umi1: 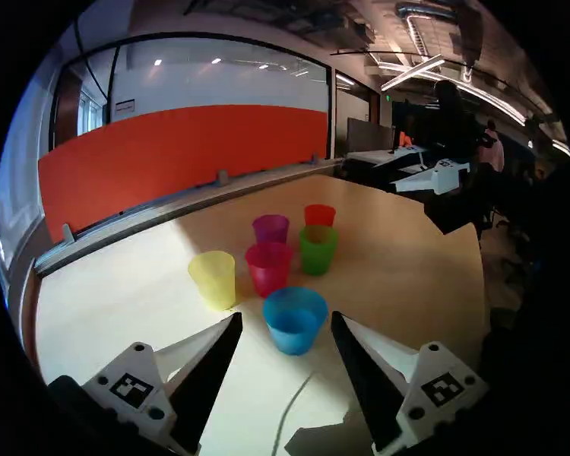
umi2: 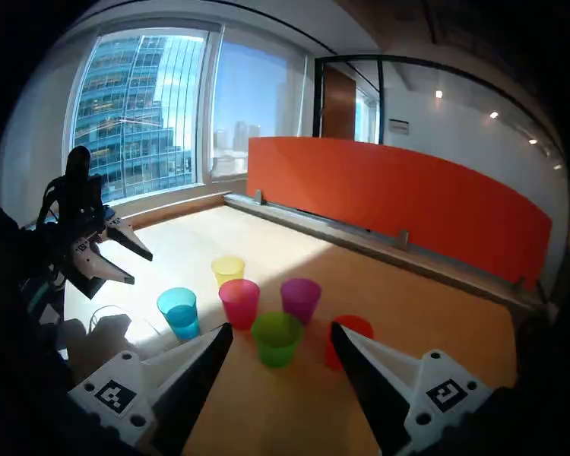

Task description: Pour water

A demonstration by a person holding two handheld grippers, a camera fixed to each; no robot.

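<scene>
Several plastic cups stand bunched on a light wooden table [umi1: 406, 258]: blue [umi1: 294, 319], yellow [umi1: 213, 279], pink [umi1: 269, 267], purple [umi1: 271, 228], green [umi1: 318, 249] and red [umi1: 319, 215]. My left gripper [umi1: 286, 315] is open, low over the table, with the blue cup just beyond its fingertips. My right gripper [umi2: 280, 328] is open on the opposite side, with the green cup [umi2: 277, 338] nearest and the red cup [umi2: 351, 334] by its right finger. The right gripper view also shows the blue cup [umi2: 179, 311] and the left gripper [umi2: 140, 269], open in a person's hand. Whether any cup holds water I cannot tell.
An orange partition [umi1: 186, 159] runs along the table's far side, with a metal rail [umi1: 171, 209] below it. Big windows [umi2: 148, 114] lie behind the left gripper. A thin cable [umi1: 292, 403] lies on the table near my left fingers. Desks and chairs [umi1: 452, 175] stand past the table's edge.
</scene>
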